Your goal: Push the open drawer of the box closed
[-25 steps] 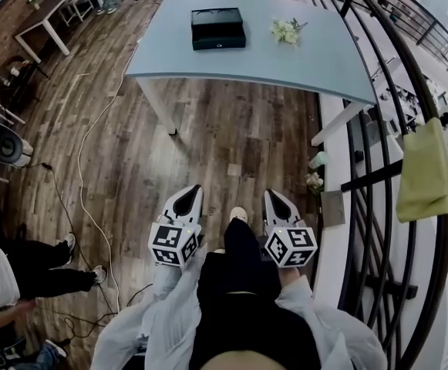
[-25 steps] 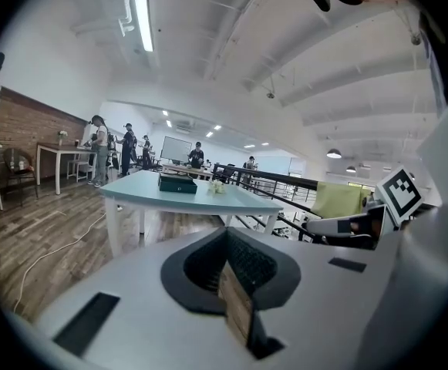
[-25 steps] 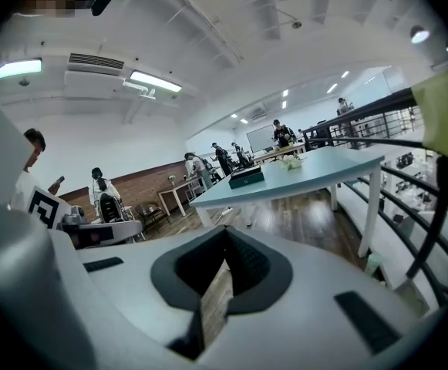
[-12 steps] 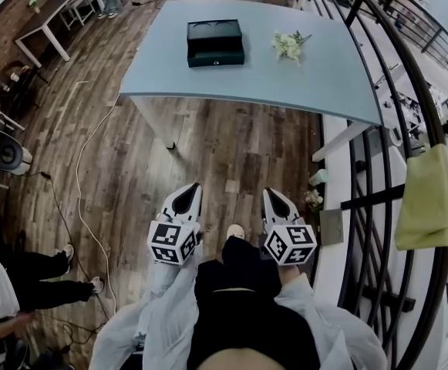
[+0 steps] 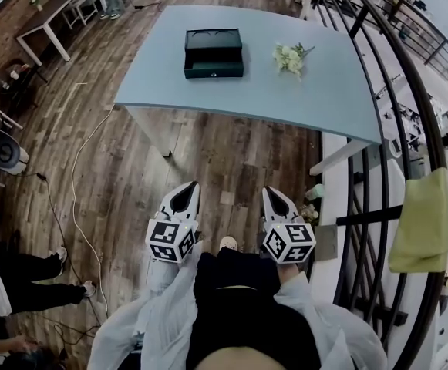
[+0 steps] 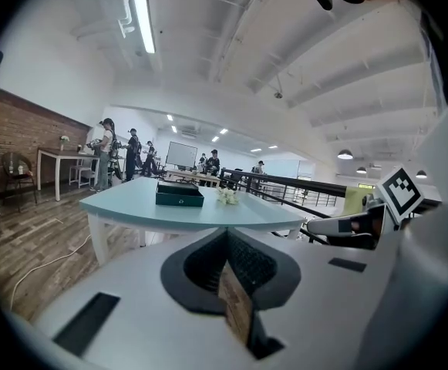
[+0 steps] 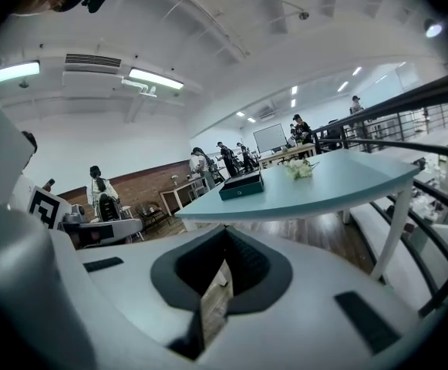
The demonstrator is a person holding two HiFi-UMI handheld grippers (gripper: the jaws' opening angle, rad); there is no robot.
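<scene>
Drawer front [image 5: 213,71] on the box [image 5: 213,42] is facing you from well across the surface [image 5: 308,102], slightly left of centre, so your left gripper [image 5: 188,189] is sitting a touch nearer than the right gripper [image 5: 270,194]. Both sets of fingers are pressing together, holding nothing.

You are looking down at one pale blue rectangular table [image 5: 285,91], which is carrying one dark green box [image 5: 213,52] and one small bunch of white flowers [image 5: 289,57]. You are holding two white grippers: left gripper [image 5: 190,186] and right gripper [image 5: 271,192]. One yellow-green cloth [image 5: 422,222] is hanging on one black metal railing [image 5: 378,91].
</scene>
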